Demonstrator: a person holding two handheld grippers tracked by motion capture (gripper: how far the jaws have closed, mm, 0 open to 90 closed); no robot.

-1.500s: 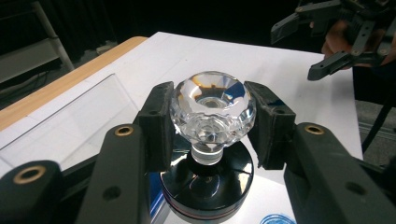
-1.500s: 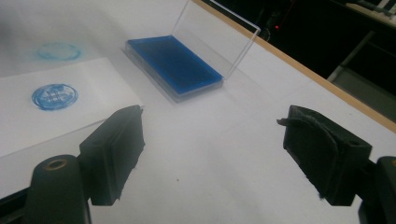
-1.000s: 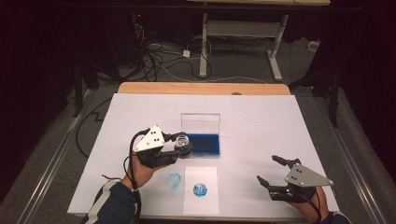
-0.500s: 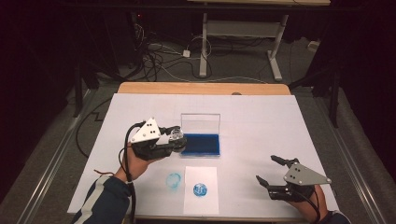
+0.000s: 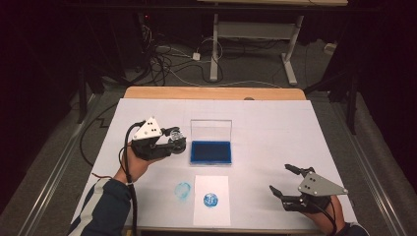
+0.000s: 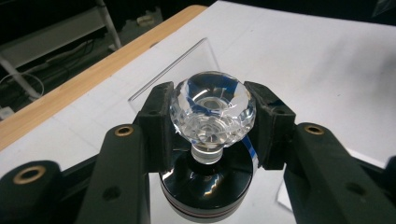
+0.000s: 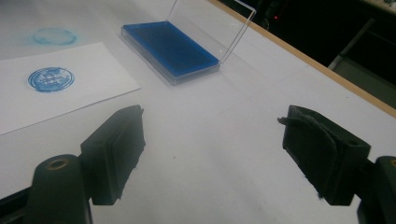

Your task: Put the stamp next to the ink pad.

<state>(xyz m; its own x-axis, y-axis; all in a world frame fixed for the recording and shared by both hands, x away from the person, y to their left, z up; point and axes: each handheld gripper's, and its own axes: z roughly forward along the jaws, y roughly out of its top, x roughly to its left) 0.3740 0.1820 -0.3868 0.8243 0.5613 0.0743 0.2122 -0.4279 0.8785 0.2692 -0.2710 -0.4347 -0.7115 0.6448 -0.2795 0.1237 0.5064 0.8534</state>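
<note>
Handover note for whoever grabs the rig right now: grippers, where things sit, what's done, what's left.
Left gripper: shut on the crystal-knob stamp, held above the table, left of the ink pad.
Right gripper: open, holding nothing, near the table's front right.
Ink pad: blue, lid up, mid-table.
Paper: in front of the pad, one clean blue print on it; a faint smudge on the table cover to its left.
Left: probably set the stamp down, maybe close the pad.
</note>
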